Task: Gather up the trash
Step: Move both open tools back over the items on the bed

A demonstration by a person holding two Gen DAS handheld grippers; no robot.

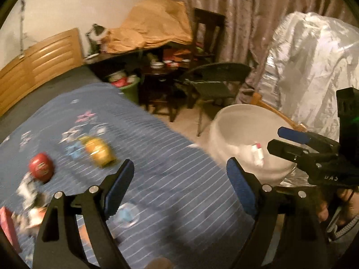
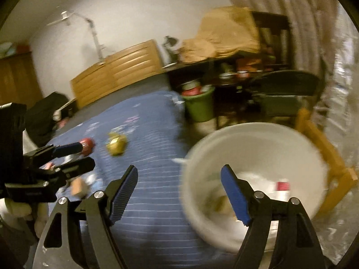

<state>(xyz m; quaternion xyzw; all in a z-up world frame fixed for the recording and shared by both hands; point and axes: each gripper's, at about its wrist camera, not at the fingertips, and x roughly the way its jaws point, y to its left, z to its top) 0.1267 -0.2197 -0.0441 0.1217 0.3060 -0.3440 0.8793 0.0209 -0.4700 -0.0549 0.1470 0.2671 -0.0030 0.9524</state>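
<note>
Both grippers empty, bin staged at bed edge for short drops.

Left gripper [image 1: 179,192]: fingers spread wide, nothing between them, hovering over the blue striped bedspread [image 1: 157,148]. Right gripper [image 2: 179,192]: also wide open and empty, straddling the bed edge and the white bin [image 2: 258,143]. Bin sits on the floor right beside the bed, probably so each piece needs only a short carry; it already holds a few bits, one red-and-white, rest too blurred to name. Remaining trash lies on the bedspread to the left: yellow crumpled wrapper [image 1: 99,151], red round item [image 1: 41,168], loose scraps [image 1: 29,192] near the left edge. Likely next pick is the yellow wrapper, nearest the left gripper. Motion blur limits detail.
</note>
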